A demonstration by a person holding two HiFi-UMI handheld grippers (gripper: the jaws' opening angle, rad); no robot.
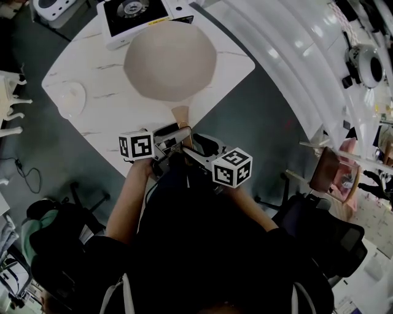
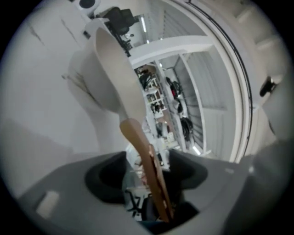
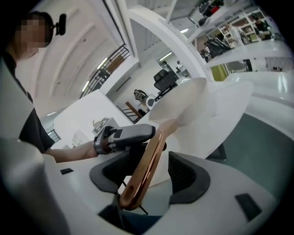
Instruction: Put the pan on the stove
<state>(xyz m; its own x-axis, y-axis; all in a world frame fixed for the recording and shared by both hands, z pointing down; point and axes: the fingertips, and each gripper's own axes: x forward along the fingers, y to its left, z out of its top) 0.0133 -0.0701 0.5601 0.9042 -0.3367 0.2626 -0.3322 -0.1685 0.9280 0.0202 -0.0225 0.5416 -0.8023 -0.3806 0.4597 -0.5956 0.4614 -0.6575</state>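
Note:
A beige pan (image 1: 171,61) rests on the white marble table (image 1: 80,67), just in front of the white stove (image 1: 132,18) at the table's far edge. Its wooden handle (image 1: 182,116) points toward me. My left gripper (image 1: 174,132) and right gripper (image 1: 198,145) meet at the handle's near end. In the left gripper view the handle (image 2: 148,165) runs between the wide jaws of the left gripper (image 2: 147,172) with a gap on each side. In the right gripper view the right gripper (image 3: 147,172) stands open around the handle (image 3: 146,170), and the left gripper (image 3: 124,135) shows beyond it.
A white dish (image 1: 70,98) lies at the table's left corner. The table's near corner lies under the grippers. A curved white structure (image 1: 295,49) runs along the right, with a brown chair (image 1: 328,172) and a black office chair (image 1: 319,233) below it.

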